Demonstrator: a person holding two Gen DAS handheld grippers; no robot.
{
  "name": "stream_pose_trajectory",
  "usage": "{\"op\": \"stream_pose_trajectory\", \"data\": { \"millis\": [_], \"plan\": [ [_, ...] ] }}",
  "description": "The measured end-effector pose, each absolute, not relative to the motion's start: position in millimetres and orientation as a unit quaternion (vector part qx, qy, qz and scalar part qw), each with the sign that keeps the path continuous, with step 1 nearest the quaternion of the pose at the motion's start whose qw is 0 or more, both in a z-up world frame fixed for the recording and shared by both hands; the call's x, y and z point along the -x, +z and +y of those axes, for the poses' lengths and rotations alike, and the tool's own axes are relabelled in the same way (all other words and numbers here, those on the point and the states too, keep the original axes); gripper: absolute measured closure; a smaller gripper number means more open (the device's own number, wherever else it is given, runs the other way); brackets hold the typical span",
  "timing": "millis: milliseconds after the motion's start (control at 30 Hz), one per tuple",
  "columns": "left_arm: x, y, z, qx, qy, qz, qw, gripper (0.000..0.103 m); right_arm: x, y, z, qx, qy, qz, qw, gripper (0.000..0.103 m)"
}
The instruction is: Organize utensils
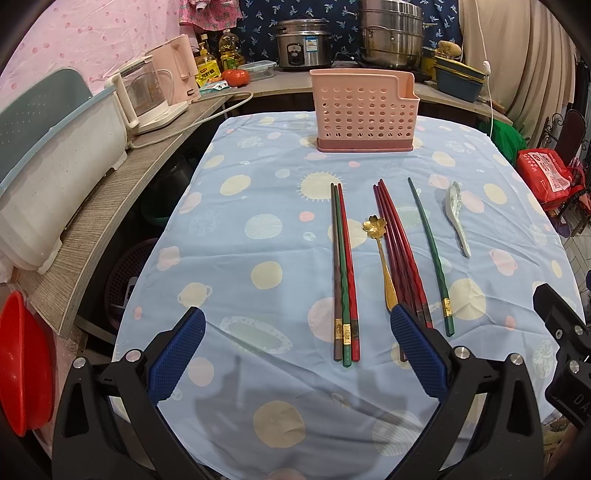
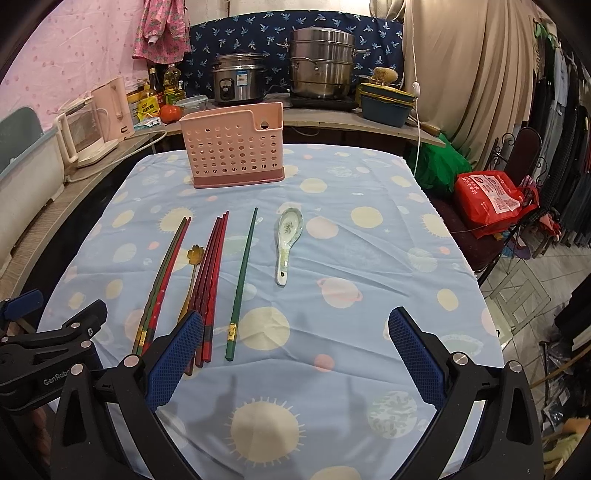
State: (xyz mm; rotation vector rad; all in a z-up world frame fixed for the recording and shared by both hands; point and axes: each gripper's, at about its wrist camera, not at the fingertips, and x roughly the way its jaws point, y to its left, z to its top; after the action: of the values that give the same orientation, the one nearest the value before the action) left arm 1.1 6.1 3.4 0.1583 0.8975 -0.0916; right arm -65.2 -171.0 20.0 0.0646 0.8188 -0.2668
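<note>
A pink perforated utensil holder (image 1: 364, 112) (image 2: 234, 146) stands upright at the far end of the table. On the blue cloth lie three chopsticks, brown, green and red (image 1: 344, 273) (image 2: 162, 280), a gold flower spoon (image 1: 382, 251) (image 2: 192, 273), a bundle of dark red chopsticks (image 1: 400, 254) (image 2: 210, 280), a single green chopstick (image 1: 430, 254) (image 2: 242, 284) and a white ceramic spoon (image 1: 458, 218) (image 2: 288, 240). My left gripper (image 1: 297, 321) is open and empty above the near ends of the chopsticks. My right gripper (image 2: 295, 325) is open and empty, right of the green chopstick.
A counter on the left holds kettles (image 1: 147, 96) and a dish rack (image 1: 55, 166). A rice cooker (image 1: 303, 46), steamer pot (image 1: 391, 33) and tomato (image 1: 236, 76) stand behind the table. A red bag (image 2: 491, 199) sits on a chair at the right.
</note>
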Motion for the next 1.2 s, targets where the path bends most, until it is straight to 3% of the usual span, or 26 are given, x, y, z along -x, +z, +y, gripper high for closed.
{"op": "stream_pose_trajectory", "data": {
  "millis": [1200],
  "plan": [
    [-3.2, 9.5, 6.5, -0.074, -0.044, 0.431, 0.898, 0.007, 64.3, 25.3, -174.2, -0.039, -0.128, 0.396, 0.909, 0.007]
  ]
}}
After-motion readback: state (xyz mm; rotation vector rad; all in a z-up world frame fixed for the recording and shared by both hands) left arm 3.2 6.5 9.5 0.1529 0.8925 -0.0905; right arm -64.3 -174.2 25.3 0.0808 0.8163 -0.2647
